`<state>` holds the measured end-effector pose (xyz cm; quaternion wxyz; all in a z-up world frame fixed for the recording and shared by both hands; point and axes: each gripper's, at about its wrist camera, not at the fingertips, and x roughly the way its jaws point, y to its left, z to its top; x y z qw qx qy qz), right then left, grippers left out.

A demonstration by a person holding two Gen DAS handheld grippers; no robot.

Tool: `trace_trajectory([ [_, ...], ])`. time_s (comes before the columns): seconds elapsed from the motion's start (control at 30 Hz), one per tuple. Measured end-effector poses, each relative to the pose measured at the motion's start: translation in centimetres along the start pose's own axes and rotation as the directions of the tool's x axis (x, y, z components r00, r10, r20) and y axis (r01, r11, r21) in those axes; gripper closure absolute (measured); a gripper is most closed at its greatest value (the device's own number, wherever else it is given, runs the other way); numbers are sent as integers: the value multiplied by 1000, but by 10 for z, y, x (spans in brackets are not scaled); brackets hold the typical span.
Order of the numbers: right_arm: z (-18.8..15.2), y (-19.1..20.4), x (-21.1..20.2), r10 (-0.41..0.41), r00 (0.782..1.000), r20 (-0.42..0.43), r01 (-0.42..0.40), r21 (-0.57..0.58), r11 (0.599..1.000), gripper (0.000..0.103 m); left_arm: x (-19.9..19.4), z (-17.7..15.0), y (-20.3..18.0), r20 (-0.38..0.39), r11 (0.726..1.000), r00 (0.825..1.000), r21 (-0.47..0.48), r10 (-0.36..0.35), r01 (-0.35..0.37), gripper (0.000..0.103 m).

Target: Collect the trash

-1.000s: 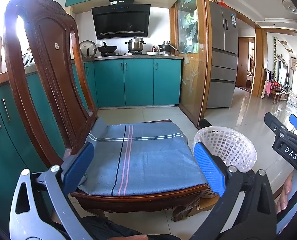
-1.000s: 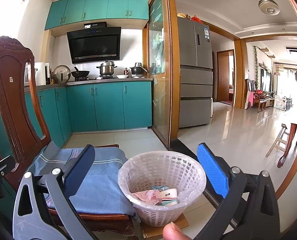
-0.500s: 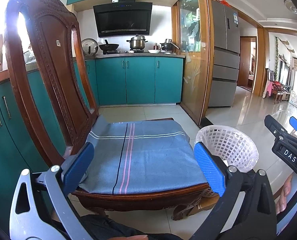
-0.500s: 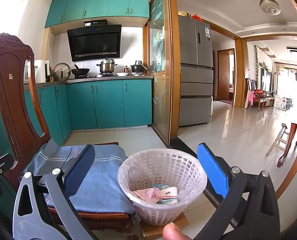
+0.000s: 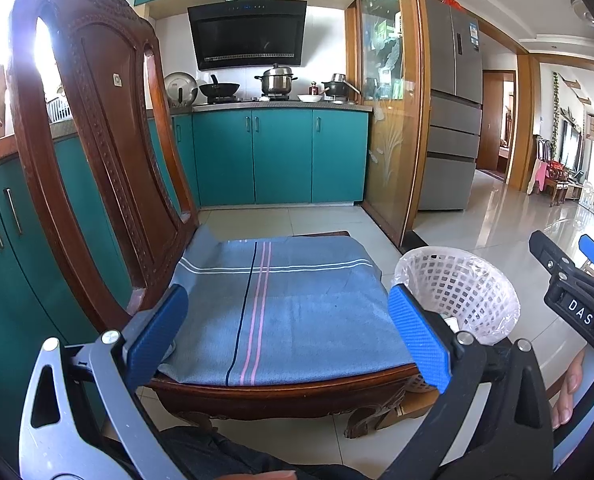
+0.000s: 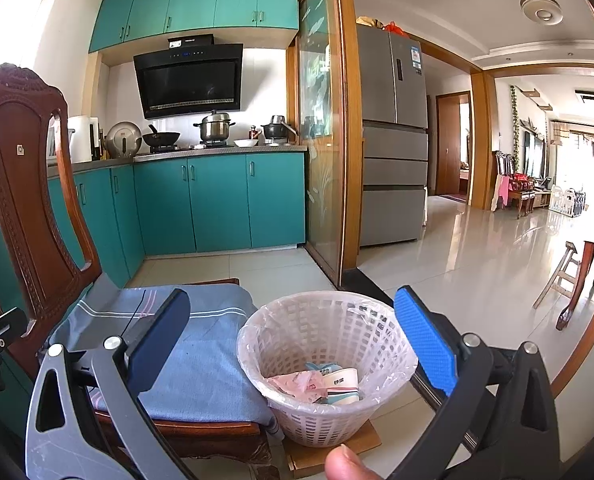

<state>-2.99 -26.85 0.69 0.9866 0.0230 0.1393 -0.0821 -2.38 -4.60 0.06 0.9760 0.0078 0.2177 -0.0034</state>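
A white lattice waste basket [image 6: 329, 364] with a clear liner stands on the floor beside the chair; the same basket [image 5: 457, 292] appears right of the seat in the left wrist view. Inside lie a pink wrapper [image 6: 297, 385] and paper cups [image 6: 339, 384]. My right gripper [image 6: 293, 340] hangs open above the basket with nothing between its blue pads. Over the blue cloth [image 5: 281, 312] on the chair seat, my left gripper [image 5: 287, 332] is open and holds nothing. No loose trash shows on the cloth.
The carved wooden chair [image 5: 105, 168] has its back at the left. Teal cabinets [image 6: 217, 204] and a stove with pots line the far wall. A fridge [image 6: 393, 140] stands beyond a glass door. The basket sits on a cardboard piece [image 6: 337, 452]. A stool [image 6: 565, 276] is at the right.
Both cameras have drifted slightly, so the kitchen sits a bit lower in view. Both grippers stay open and nothing in the basket or on the chair has moved.
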Motion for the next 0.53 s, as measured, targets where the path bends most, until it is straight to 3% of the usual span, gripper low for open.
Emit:
trace_trajectory([
  [0.23, -3, 2, 6, 9, 1000, -15, -9, -2, 1000, 3, 6, -3, 2, 2, 1000, 1000, 12, 20, -20, 3],
  [0.37, -3, 9, 10, 56, 998, -33, -56, -9, 998, 3, 34, -9, 19, -114, 1000, 993, -13, 13, -14, 3],
  [0.4, -1, 15, 10, 104, 994, -35, -105, -17, 994, 3, 41, -11, 22, -138, 999, 990, -6, 31, -32, 3],
  [0.47, 4, 30, 7, 208, 977, -33, -210, -38, 977, 3, 65, -23, 29, -204, 995, 974, 55, 99, -89, 3],
  [0.5, 7, 46, 3, 305, 951, -40, -307, -63, 950, 3, 74, -28, 31, -230, 991, 966, 87, 119, -102, 3],
  [0.53, 10, 69, -5, 425, 903, -59, -429, -103, 897, 3, 88, -37, 32, -271, 984, 952, 139, 145, -111, 3],
])
